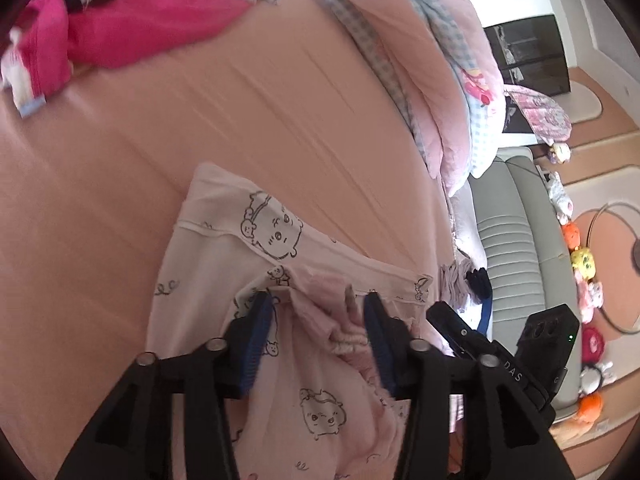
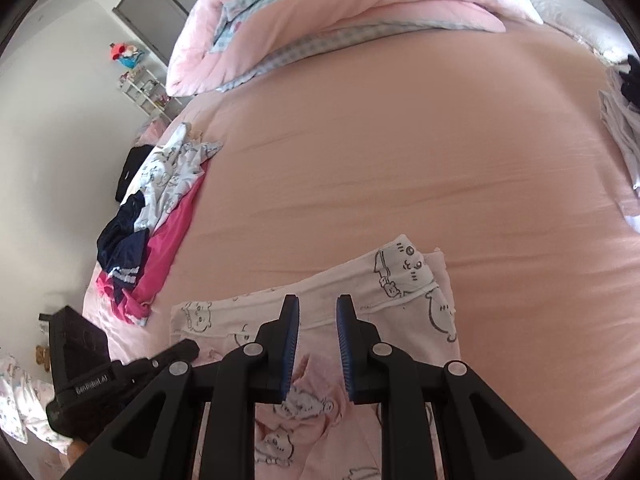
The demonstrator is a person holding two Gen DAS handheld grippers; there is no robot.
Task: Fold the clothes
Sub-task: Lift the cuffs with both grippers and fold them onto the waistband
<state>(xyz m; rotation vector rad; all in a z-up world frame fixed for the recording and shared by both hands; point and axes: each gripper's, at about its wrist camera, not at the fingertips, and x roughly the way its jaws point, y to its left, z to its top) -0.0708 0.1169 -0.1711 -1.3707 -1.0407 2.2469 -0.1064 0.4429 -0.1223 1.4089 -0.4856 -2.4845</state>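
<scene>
as seen from the left wrist, pale pink garment [image 1: 224,248] with bear prints spread flat on the peach bed sheet [image 1: 240,120], reaching from centre down to 6 o'clock. left tongs [image 1: 316,298] at 6 o'clock, pointing down at it, blue pads [image 1: 256,336] standing apart. ruffled fold of the same pink fabric bunched up in the gap, neither pad pressing on it. just beside, at 4 o'clock, black tips of the right tongs [image 1: 460,328] low over the garment's edge. heap of loose clothes [image 1: 152,20] at 11 o'clock, magenta, navy and white print, well apart from the garment. rolled pink quilt [image 1: 420,60] with check lining along 1 to 3 o'clock. beyond the bed's edge, at 3 to 4 o'clock, grey cushioned seat [image 1: 516,240] and a row of soft toys [image 1: 580,264] on the floor.

as seen from the right wrist, same garment at 6 o'clock, its far hem towards 5 o'clock, lying smooth on the sheet. right tongs over its middle, pads parted by a narrow gap, printed cloth showing through underneath, nothing pinched. left tongs' black body at 8 o'clock, close alongside. clothes heap at 9 o'clock on the bed's edge, quilt across 12 o'clock. hard to tell whether either set of tips touches the cloth.
</scene>
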